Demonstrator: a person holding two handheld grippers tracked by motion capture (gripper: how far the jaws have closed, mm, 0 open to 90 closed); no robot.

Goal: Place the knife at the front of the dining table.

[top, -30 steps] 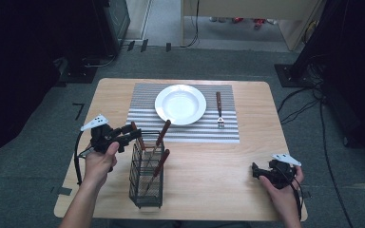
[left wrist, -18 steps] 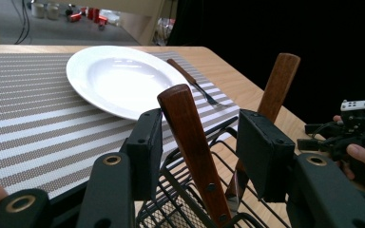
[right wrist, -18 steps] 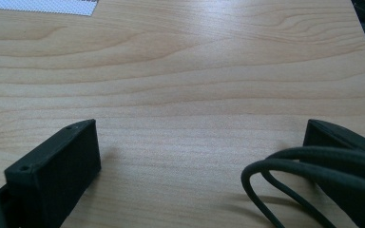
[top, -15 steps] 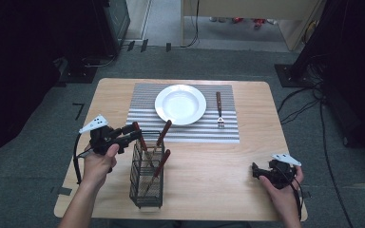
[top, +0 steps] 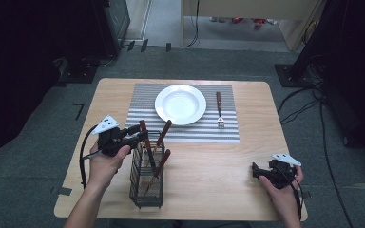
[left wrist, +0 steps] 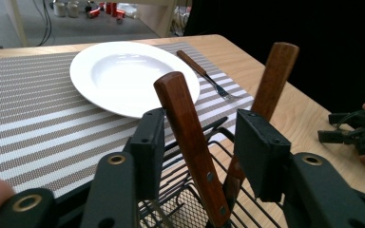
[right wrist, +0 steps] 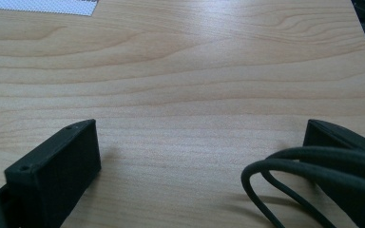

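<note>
A black wire cutlery basket [top: 145, 183] stands on the wooden table [top: 209, 161] near its front left. Three wooden-handled utensils stick up out of it. My left gripper [top: 140, 135] reaches in from the left and is open, with one jaw on each side of the leftmost handle [left wrist: 180, 109]. That handle leans against the left jaw, and a gap shows at the right jaw. A second handle [left wrist: 273, 80] rises behind the right jaw. My right gripper [top: 255, 170] rests open at the front right, with bare wood between its jaws [right wrist: 202, 152].
A white plate [top: 180, 104] sits on a striped placemat [top: 142, 114] at the table's far middle. A wooden-handled fork [top: 219, 109] lies to its right. The right gripper's cable [right wrist: 285, 180] loops in front of its right jaw. Dark equipment and cables surround the table.
My left gripper has moved slightly right, and its jaws now straddle the leftmost handle in the basket. The right gripper has stayed put.
</note>
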